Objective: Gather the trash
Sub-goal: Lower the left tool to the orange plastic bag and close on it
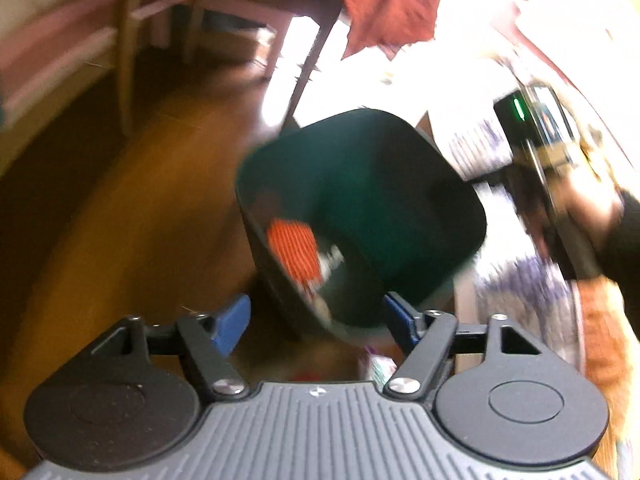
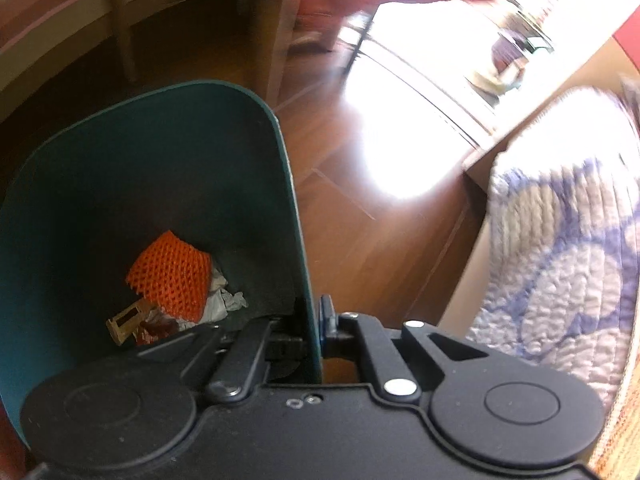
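Observation:
A dark green trash bin (image 1: 360,208) is tilted in the air, blurred, in the left wrist view. It holds an orange foam net (image 1: 296,248) and crumpled white paper. My left gripper (image 1: 316,324) is open and empty just below the bin. In the right wrist view my right gripper (image 2: 314,320) is shut on the bin's wall (image 2: 296,216), one finger inside and one blue pad (image 2: 327,312) outside. Inside lie the orange net (image 2: 172,280), white paper (image 2: 224,300) and a small tan cardboard piece (image 2: 126,322).
The wooden floor (image 2: 360,220) lies below, with bright glare from a window. A bed with a white and blue quilt (image 2: 560,260) is at the right. Wooden chair legs (image 1: 124,60) and a red cloth (image 1: 388,4) are behind. The right hand and its gripper (image 1: 560,184) are at the right.

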`<state>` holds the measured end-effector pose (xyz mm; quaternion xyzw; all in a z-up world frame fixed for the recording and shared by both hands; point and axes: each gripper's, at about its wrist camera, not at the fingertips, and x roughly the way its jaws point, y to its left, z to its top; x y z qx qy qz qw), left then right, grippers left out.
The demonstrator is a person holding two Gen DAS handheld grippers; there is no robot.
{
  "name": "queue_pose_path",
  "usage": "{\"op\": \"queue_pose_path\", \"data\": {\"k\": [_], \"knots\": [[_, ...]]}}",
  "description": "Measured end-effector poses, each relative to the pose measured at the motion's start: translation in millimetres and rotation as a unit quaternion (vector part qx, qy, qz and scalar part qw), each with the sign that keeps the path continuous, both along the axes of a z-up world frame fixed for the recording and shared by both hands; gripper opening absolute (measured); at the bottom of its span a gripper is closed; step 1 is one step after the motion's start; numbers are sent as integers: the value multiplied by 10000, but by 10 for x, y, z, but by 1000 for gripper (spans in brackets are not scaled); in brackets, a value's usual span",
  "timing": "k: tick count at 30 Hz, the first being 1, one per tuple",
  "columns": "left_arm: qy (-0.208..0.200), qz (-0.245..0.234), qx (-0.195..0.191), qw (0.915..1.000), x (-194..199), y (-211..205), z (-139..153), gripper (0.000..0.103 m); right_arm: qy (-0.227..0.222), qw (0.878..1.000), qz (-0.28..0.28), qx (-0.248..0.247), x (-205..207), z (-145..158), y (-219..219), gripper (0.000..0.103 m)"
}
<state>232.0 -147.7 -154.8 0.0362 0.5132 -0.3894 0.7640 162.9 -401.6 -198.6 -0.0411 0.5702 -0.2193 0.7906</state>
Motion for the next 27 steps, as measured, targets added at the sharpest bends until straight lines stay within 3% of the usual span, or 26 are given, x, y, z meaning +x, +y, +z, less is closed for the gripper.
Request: {"op": "queue_pose_path", "data": {"k": [3, 6, 10, 15, 20, 27], "knots": [[216, -298, 290, 9989, -120, -145, -291, 84, -209, 9987, -426, 161, -57, 10, -266, 4], [715, -235, 824, 9938, -215, -313, -867, 84, -304, 9978, -514, 285, -126, 10, -351, 3], [676, -79, 1945, 9785, -328, -585, -1666, 84, -322, 9985, -320, 301, -248, -9, -295, 2], [1682, 291, 1837, 9680, -379, -754, -2286, 84, -477, 9978, -266, 373, -417, -26, -336, 2], [1703, 487, 2032, 9630, -335, -960, -2505, 84, -730, 9937, -541, 659, -514, -44, -550, 3], [1998, 402, 2406, 9490, -362, -1178, -2906, 84, -817, 9935, -301, 735, -512, -105, -534, 2]]}}
